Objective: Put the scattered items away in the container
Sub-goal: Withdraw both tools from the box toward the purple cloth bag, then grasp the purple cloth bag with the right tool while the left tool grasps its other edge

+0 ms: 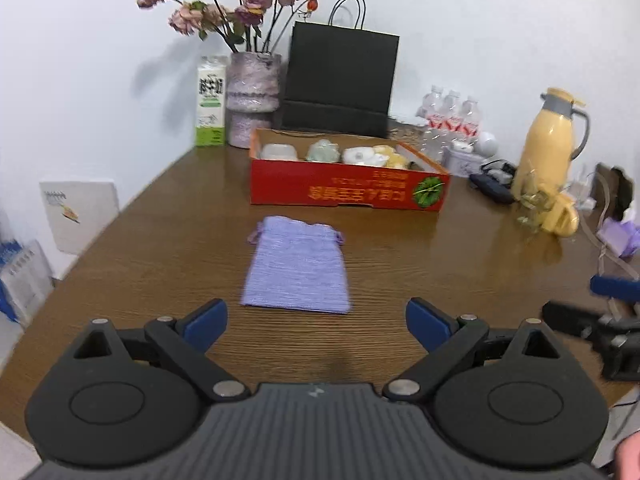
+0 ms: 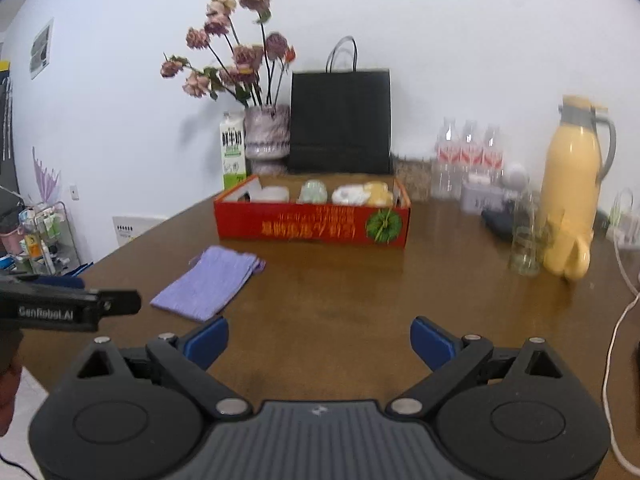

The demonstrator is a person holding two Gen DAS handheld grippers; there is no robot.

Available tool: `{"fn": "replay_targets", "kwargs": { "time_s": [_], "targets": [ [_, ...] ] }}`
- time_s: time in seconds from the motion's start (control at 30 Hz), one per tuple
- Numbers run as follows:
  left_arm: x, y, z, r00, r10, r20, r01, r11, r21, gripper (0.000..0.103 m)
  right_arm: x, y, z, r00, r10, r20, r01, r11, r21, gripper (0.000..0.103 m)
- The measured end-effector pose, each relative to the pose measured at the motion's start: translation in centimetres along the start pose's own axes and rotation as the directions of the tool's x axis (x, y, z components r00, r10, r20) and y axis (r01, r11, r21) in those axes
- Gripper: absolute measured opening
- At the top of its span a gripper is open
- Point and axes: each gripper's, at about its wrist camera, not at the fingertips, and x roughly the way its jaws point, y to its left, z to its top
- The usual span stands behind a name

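Observation:
A purple drawstring pouch (image 1: 297, 266) lies flat on the brown table, just ahead of my open, empty left gripper (image 1: 316, 326). It also shows in the right wrist view (image 2: 209, 282), to the front left of my open, empty right gripper (image 2: 319, 344). Behind the pouch stands a red cardboard box (image 1: 344, 190) holding several small pale items; it also shows in the right wrist view (image 2: 312, 226). The left gripper's side (image 2: 68, 306) shows at the left edge of the right view, and the right gripper (image 1: 600, 320) at the right edge of the left view.
Along the back wall stand a milk carton (image 1: 210, 108), a vase of dried roses (image 1: 252, 100), a black paper bag (image 1: 340, 84) and water bottles (image 1: 450, 114). At the right are a yellow thermos jug (image 2: 572, 196), a glass (image 2: 526, 248), a yellow cup (image 2: 576, 256) and a white cable (image 2: 612, 360).

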Motion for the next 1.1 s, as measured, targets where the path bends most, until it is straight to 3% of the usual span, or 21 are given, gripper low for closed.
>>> {"fn": "replay_targets", "kwargs": {
  "time_s": [0.33, 0.53, 0.6, 0.7, 0.83, 0.87, 0.93, 1.0, 1.1],
  "targets": [
    [4.7, 0.9, -0.3, 0.998, 0.014, -0.062, -0.017, 0.999, -0.045, 0.098, 2.8, 0.2, -0.6, 0.998, 0.006, -0.058, -0.006, 1.000, -0.013, 0.098],
    [10.6, 1.2, 1.2, 0.994, 0.067, -0.091, -0.066, 0.998, 0.014, 0.098, 4.9, -0.4, -0.1, 0.996, -0.001, -0.087, 0.001, 1.000, -0.006, 0.098],
    [12.1, 1.4, 1.6, 0.992, 0.067, -0.108, -0.064, 0.997, 0.037, 0.089, 5.4, -0.5, 0.0, 0.996, -0.005, -0.093, 0.005, 1.000, -0.005, 0.098],
    [13.5, 1.4, 2.0, 0.989, 0.014, -0.148, -0.004, 0.998, 0.066, 0.076, 6.3, -0.9, 0.1, 0.995, -0.017, -0.096, 0.017, 1.000, -0.003, 0.098],
    [13.7, 0.5, 1.6, 0.992, 0.012, -0.128, 0.010, 0.985, 0.174, 0.053, 7.5, -1.8, 0.3, 0.994, -0.027, -0.106, 0.029, 0.999, 0.022, 0.098],
    [13.7, 0.4, 1.7, 0.991, -0.009, -0.132, 0.032, 0.983, 0.179, 0.045, 7.8, -2.0, 0.3, 0.994, -0.027, -0.109, 0.031, 0.999, 0.028, 0.098],
    [13.2, -0.2, 1.5, 0.986, -0.064, -0.153, 0.097, 0.972, 0.215, 0.040, 8.3, -2.2, 0.4, 0.993, -0.025, -0.113, 0.030, 0.999, 0.036, 0.098],
    [12.6, -1.1, 0.8, 0.970, -0.168, -0.176, 0.212, 0.936, 0.279, 0.039, 8.7, -2.3, 0.6, 0.994, -0.017, -0.112, 0.021, 0.999, 0.037, 0.098],
    [11.0, -2.2, -0.2, 0.907, -0.347, -0.237, 0.413, 0.841, 0.350, 0.039, 9.1, -2.4, 1.3, 0.995, 0.000, -0.098, 0.003, 0.999, 0.039, 0.098]
  ]
}}
